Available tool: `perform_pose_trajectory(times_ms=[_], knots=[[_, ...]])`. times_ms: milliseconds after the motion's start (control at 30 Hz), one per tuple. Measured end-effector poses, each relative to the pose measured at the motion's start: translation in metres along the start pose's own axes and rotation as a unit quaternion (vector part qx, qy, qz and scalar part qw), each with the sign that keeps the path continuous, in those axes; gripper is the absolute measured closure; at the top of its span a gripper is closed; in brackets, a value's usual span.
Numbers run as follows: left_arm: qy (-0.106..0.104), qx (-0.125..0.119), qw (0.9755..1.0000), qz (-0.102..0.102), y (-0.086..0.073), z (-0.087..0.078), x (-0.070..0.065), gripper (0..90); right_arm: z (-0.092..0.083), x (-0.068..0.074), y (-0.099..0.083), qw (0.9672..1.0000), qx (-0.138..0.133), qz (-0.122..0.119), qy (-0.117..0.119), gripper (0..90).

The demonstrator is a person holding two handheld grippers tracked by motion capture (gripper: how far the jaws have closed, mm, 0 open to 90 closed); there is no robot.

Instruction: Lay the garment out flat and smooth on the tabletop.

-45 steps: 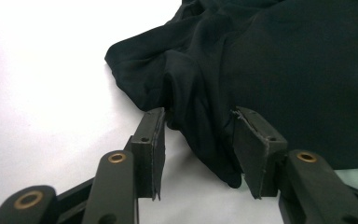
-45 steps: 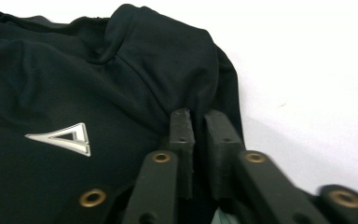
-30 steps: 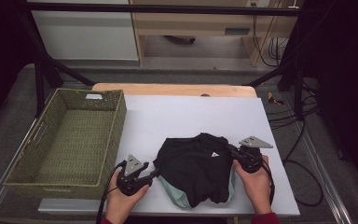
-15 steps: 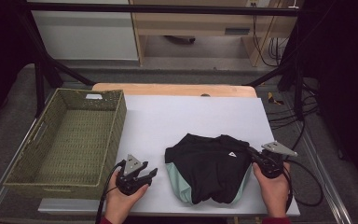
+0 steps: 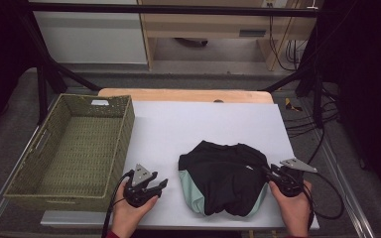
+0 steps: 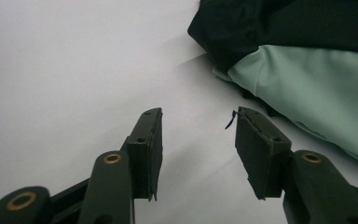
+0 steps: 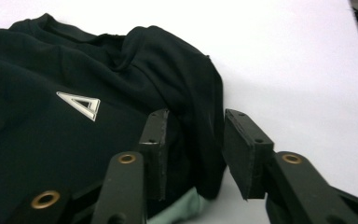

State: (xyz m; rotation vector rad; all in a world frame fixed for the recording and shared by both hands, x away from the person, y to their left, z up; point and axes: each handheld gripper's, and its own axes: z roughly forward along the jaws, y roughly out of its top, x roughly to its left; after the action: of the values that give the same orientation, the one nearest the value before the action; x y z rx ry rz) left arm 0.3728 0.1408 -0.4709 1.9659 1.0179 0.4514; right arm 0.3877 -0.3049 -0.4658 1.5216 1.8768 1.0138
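The black garment (image 5: 223, 176) (mint-green lining showing at its near edge) lies crumpled on the white tabletop (image 5: 188, 129), right of centre. The right tool (image 7: 193, 154), its jaws just opened, straddles a fold at the garment's right edge without pressing it. The left tool (image 6: 198, 149) stands half-open and empty, just left of the garment.
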Motion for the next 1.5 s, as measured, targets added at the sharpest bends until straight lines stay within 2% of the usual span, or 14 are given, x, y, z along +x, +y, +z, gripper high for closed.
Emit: perform_pose_trajectory(times_ms=[133,267,500,600,800,867,933,967,1000,1033,1100,1200,1333,1500], knots=[[-0.001,0.001,1.0,0.001,0.0,0.0,-0.001,51.7,-0.01,-0.003,-0.007,0.9998,-0.004,0.014,-0.012,55.5],[-0.005,-0.005,1.0,0.005,0.002,0.0,-0.002,51.5,-0.019,0.001,-0.016,0.9997,-0.001,0.022,-0.007,53.0],[-0.008,-0.011,0.9996,0.023,0.016,0.009,-0.012,50.3,-0.037,0.018,-0.03,0.9999,-0.01,0.006,0.005,50.0],[-0.01,-0.014,0.9994,0.03,0.029,0.02,-0.014,49.6,-0.039,0.023,-0.034,0.9999,-0.011,0.003,0.012,49.9],[0.0,0.005,0.9992,0.04,0.051,0.062,-0.007,44.7,-0.036,0.023,-0.035,0.9998,-0.007,0.006,0.019,50.0],[-0.017,0.018,0.9991,0.036,0.051,0.074,-0.006,43.8,-0.035,0.024,-0.035,0.9998,-0.006,0.006,0.02,50.1],[-0.022,0.037,0.9981,0.043,0.048,0.084,-0.007,44.4,-0.034,0.024,-0.035,0.9997,-0.006,0.005,0.022,50.1],[-0.025,0.038,0.998,0.044,0.047,0.087,-0.008,45.6,-0.034,0.024,-0.035,0.9997,-0.005,0.005,0.023,50.1],[-0.039,0.037,0.9978,0.039,0.047,0.088,-0.008,48.9,-0.033,0.024,-0.034,0.9997,-0.005,0.005,0.023,50.1],[-0.05,0.037,0.9974,0.036,0.047,0.088,-0.009,58.4,-0.033,0.024,-0.034,0.9997,-0.005,0.004,0.023,50.1],[-0.059,0.043,0.9967,0.035,0.048,0.088,-0.01,68.2,-0.033,0.024,-0.034,0.9998,-0.005,0.001,0.022,50.1],[-0.048,0.052,0.9963,0.049,0.052,0.083,-0.015,80.9,-0.034,0.025,-0.034,0.9998,-0.006,-0.001,0.02,50.1],[-0.024,0.03,0.9981,0.048,0.058,0.064,-0.012,83.2,-0.035,0.025,-0.033,0.9997,-0.013,-0.001,0.02,49.0],[0.021,-0.023,0.9983,0.05,0.071,0.02,-0.002,83.8,-0.036,0.028,-0.031,0.9993,-0.023,-0.005,0.028,47.0]])
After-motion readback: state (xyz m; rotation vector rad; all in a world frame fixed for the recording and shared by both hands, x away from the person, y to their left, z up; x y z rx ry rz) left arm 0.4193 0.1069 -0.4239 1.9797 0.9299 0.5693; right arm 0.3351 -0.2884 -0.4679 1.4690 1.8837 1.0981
